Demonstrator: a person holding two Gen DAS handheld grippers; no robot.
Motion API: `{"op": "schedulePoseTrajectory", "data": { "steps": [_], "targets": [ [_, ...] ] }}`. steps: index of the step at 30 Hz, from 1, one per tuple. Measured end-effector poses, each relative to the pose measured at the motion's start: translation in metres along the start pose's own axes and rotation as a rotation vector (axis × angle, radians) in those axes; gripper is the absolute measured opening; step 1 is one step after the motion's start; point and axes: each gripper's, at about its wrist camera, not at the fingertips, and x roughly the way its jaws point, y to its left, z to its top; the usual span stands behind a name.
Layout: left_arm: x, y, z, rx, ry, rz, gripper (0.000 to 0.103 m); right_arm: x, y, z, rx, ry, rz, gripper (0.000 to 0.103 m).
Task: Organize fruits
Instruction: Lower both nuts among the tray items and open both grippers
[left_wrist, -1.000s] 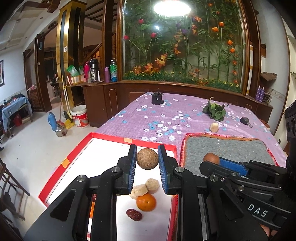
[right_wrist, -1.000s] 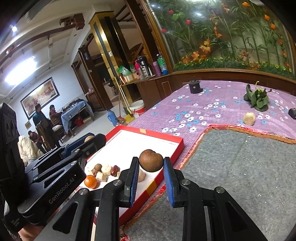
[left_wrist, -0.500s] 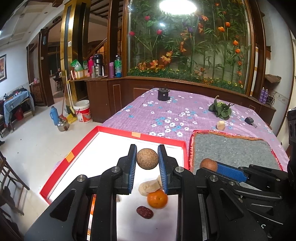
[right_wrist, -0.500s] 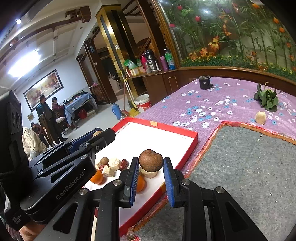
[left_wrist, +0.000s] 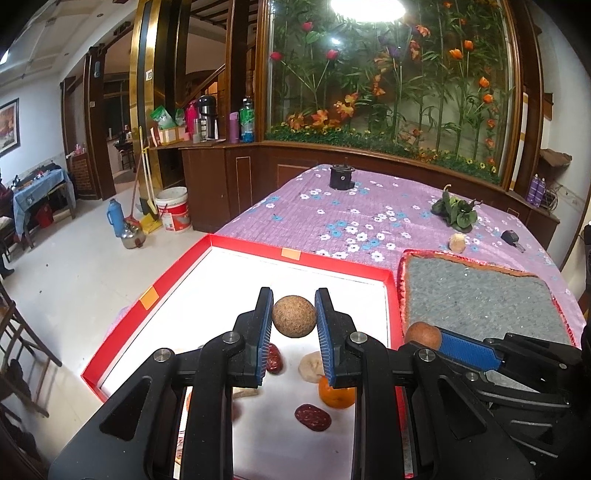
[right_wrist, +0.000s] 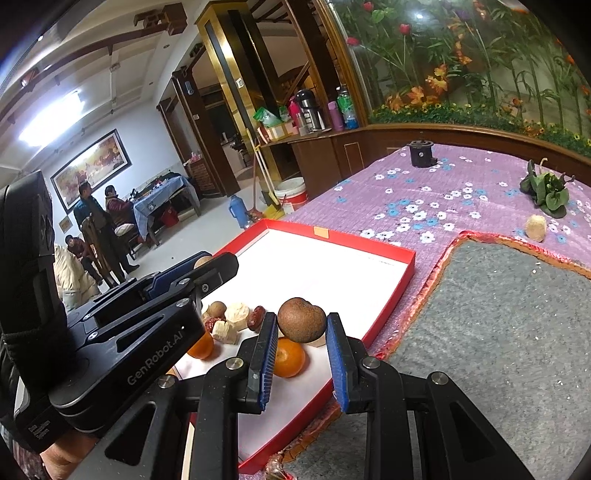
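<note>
The left claw (left_wrist: 294, 332) is gripping a round tan fruit (left_wrist: 294, 316) above the red tray (left_wrist: 334, 258); the right claw (right_wrist: 301, 354) is clamping a dark brown fruit (right_wrist: 301, 319) over the tray's near edge. Below them, an orange (right_wrist: 290, 357), red dates (left_wrist: 312, 417) and pale pieces (right_wrist: 237, 315) are lying on the tray's white floor. Beyond, a grey mat (right_wrist: 498, 325) is covering part of the floral worktop (left_wrist: 354, 206).

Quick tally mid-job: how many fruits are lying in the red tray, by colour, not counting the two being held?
Orange tangerines: 2
Dark red dates: 2
Pale cream lumps: 3
Small brown round fruit: 1
Total: 8 visible in the red tray; more may be hidden.
</note>
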Motion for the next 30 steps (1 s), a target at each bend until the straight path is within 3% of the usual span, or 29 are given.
{"op": "schedulePoseTrajectory", "data": {
  "steps": [19, 24, 30],
  "targets": [
    [0.017, 0.008, -0.01, -0.003, 0.052, 0.014, 0.022, 0.023, 0.002, -0.007, 0.019, 0.052, 0.009, 0.025],
    [0.017, 0.022, -0.006, 0.005, 0.044, 0.074, 0.022, 0.027, 0.007, 0.003, 0.01, 0.039, 0.028, 0.025],
    [0.026, 0.047, -0.004, -0.045, 0.094, 0.125, 0.022, 0.044, 0.012, 0.022, 0.023, 0.058, 0.067, 0.025]
  ]
}}
